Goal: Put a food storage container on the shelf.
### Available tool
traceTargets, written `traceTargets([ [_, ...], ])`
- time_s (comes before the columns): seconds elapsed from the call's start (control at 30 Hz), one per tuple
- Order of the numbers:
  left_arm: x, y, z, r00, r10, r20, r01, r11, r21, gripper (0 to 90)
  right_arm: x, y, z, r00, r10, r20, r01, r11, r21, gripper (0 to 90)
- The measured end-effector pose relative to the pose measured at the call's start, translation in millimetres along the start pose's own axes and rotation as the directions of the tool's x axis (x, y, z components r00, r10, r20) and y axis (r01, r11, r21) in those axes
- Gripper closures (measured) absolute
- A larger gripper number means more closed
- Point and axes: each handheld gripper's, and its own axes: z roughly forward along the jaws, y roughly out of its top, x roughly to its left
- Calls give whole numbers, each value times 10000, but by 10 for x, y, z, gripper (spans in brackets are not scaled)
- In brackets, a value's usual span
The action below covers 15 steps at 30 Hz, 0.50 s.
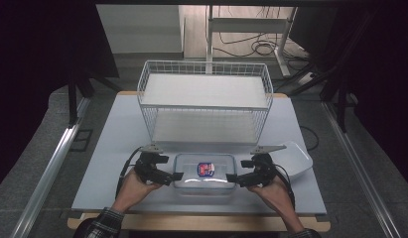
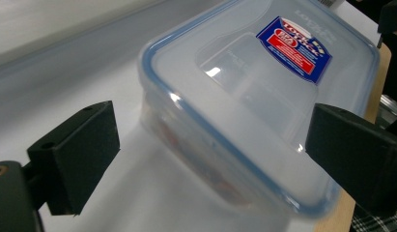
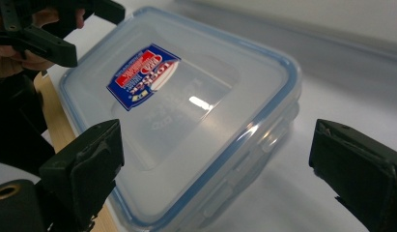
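A clear plastic food box (image 1: 205, 173) with a blue-rimmed lid and a red-and-blue label stands at the table's front middle. My left gripper (image 1: 174, 175) is at its left end, open, jaws spread wide. In the left gripper view the box (image 2: 254, 101) lies between and beyond the black pads (image 2: 75, 154), which do not press on it. My right gripper (image 1: 234, 178) is at the box's right end, open too. The right gripper view has the box (image 3: 186, 111) between its wide pads (image 3: 85, 169), with the other hand's gripper (image 3: 41, 38) at the far end.
A white wire basket rack (image 1: 204, 99) with two shelves stands behind the box. A white lid or tray (image 1: 297, 158) lies to the right of the right hand. The table's wooden front edge (image 1: 196, 222) runs just below the hands.
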Motion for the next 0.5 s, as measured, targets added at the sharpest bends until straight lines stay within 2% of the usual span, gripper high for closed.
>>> traceTargets([
  [0.07, 31, -1, 72, 9994, -151, 323, 145, 9997, 199, 27, -21, 8, 58, 9998, 103, -148, -100, 9998, 179, 51],
  [0.13, 68, -24, 114, 9946, -561, 876, 545, 9983, 204, 17, -34, 8, 114, 9994, 192, -303, -181, 9991, 372, 51],
  [0.27, 90, -75, 202, 9756, -942, 1986, 835, 9946, 615, 19, -62, -14, 218, 9967, 477, -658, -427, 9963, 752, 65],
  [0.37, 70, -79, 189, 9742, -1130, 1952, 1004, 9922, 733, 11, -69, -25, 235, 9927, 848, -861, -771, 9931, 884, 74],
  [0.43, 57, -89, 139, 9740, -1199, 1924, 1065, 9912, 787, 59, -74, -33, 214, 9878, 1246, -930, -1137, 9869, 1147, 106],
  [0.5, 51, -121, 80, 9695, -1390, 2016, 1251, 9889, 801, 129, -74, -51, 188, 9829, 1578, -953, -1460, 9819, 1204, 155],
])
